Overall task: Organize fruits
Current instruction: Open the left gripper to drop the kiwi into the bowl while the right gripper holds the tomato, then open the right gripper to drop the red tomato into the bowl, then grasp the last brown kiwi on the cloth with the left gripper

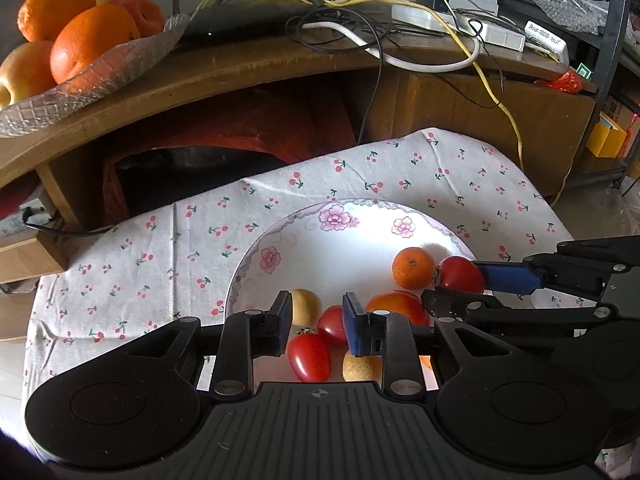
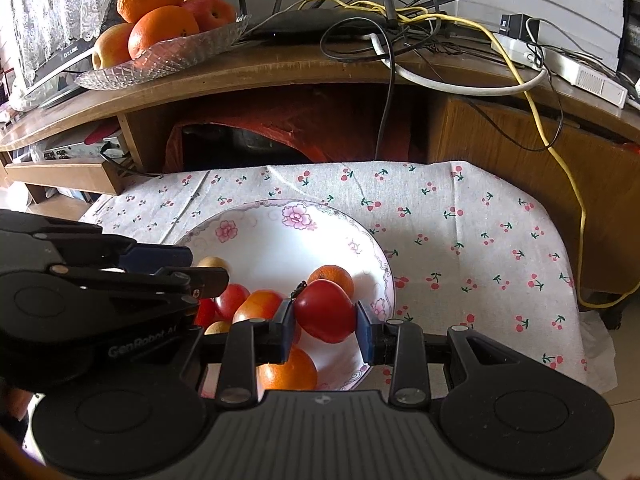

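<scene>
Right claw around smooth, glossy red tomato.

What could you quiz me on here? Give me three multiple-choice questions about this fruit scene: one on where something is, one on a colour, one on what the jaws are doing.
1. Where does the glass dish of big oranges and apples stand?
A. on the wooden shelf behind the table
B. on the cherry-print cloth
C. on the floor

2. What colour is the long cable that hangs down over the cabinet front?
A. blue
B. yellow
C. green

3. What is the right gripper doing?
A. open with nothing between its jaws
B. shut on an orange
C. shut on a red tomato

Answers:
1. A: the dish sits on the wooden shelf, above and behind the cloth.
2. B: the cable is plainly yellow in both views.
3. C: the red tomato is pinched between the jaws over the flowered plate.
</scene>
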`<state>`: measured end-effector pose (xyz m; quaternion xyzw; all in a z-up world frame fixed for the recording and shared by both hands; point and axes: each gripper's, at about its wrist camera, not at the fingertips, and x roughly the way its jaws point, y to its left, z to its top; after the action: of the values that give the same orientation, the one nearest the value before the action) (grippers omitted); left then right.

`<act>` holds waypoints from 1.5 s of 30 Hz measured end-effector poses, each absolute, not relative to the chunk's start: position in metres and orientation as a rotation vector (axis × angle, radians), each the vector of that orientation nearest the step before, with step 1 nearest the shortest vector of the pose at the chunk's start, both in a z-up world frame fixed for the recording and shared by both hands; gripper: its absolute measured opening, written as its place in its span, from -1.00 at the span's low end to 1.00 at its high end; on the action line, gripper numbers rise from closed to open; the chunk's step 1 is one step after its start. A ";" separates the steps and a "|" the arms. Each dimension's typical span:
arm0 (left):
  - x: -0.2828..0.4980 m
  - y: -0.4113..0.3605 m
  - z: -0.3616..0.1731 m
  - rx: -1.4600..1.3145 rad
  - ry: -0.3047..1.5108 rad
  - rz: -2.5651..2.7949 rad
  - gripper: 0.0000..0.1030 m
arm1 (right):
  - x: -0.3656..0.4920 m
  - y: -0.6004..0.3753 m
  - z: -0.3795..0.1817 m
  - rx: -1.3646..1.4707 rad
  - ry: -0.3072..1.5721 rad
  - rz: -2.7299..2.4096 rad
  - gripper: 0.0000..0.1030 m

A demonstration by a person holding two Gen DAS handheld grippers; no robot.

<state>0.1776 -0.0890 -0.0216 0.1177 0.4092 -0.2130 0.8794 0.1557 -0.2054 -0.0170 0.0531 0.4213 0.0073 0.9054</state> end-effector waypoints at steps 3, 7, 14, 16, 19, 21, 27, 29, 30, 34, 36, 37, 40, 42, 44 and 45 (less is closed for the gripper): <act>0.178 -0.088 -0.021 0.239 0.850 -0.442 -0.28 | 0.156 -0.206 -0.016 0.116 0.867 0.017 -0.34; 0.178 -0.085 -0.018 0.231 0.845 -0.440 -0.23 | 0.155 -0.206 -0.014 0.128 0.859 0.022 -0.34; 0.176 -0.081 -0.011 0.205 0.826 -0.438 -0.14 | 0.153 -0.211 -0.005 0.181 0.834 0.026 -0.33; 0.175 -0.080 -0.009 0.201 0.822 -0.437 -0.12 | 0.153 -0.211 -0.003 0.185 0.828 0.028 -0.33; 0.173 -0.077 -0.007 0.197 0.819 -0.434 -0.08 | 0.151 -0.210 -0.001 0.183 0.823 0.031 -0.32; 0.171 -0.074 -0.005 0.197 0.818 -0.432 -0.06 | 0.150 -0.209 0.000 0.182 0.823 0.037 -0.31; 0.161 -0.066 0.000 0.200 0.816 -0.426 -0.05 | 0.142 -0.201 0.005 0.162 0.819 0.045 -0.31; 0.156 -0.063 0.001 0.207 0.819 -0.429 -0.03 | 0.138 -0.199 0.006 0.152 0.817 0.043 -0.31; 0.153 -0.062 0.001 0.211 0.820 -0.433 -0.01 | 0.137 -0.198 0.007 0.148 0.821 0.040 -0.31; 0.137 -0.059 0.001 0.235 0.821 -0.449 0.03 | 0.130 -0.197 0.009 0.150 0.829 0.035 -0.31; 0.129 -0.056 0.003 0.233 0.825 -0.459 0.03 | 0.124 -0.194 0.011 0.147 0.836 0.031 -0.31; 0.126 -0.054 0.003 0.231 0.828 -0.462 0.03 | 0.121 -0.193 0.011 0.147 0.839 0.033 -0.31; 0.114 -0.049 0.002 0.234 0.843 -0.463 0.03 | 0.112 -0.187 0.013 0.137 0.845 0.043 -0.31; 0.107 -0.046 -0.001 0.237 0.859 -0.465 0.03 | 0.106 -0.183 0.014 0.129 0.850 0.050 -0.31; 0.101 -0.042 -0.006 0.237 0.882 -0.465 0.03 | 0.100 -0.180 0.015 0.128 0.855 0.054 -0.30; 0.099 -0.040 -0.009 0.237 0.894 -0.463 0.03 | 0.097 -0.178 0.016 0.130 0.857 0.055 -0.30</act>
<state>0.0991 -0.0403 -0.0091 0.1135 0.4272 -0.2215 0.8692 0.0974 -0.1784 0.0157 0.0632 0.4150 0.0265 0.9072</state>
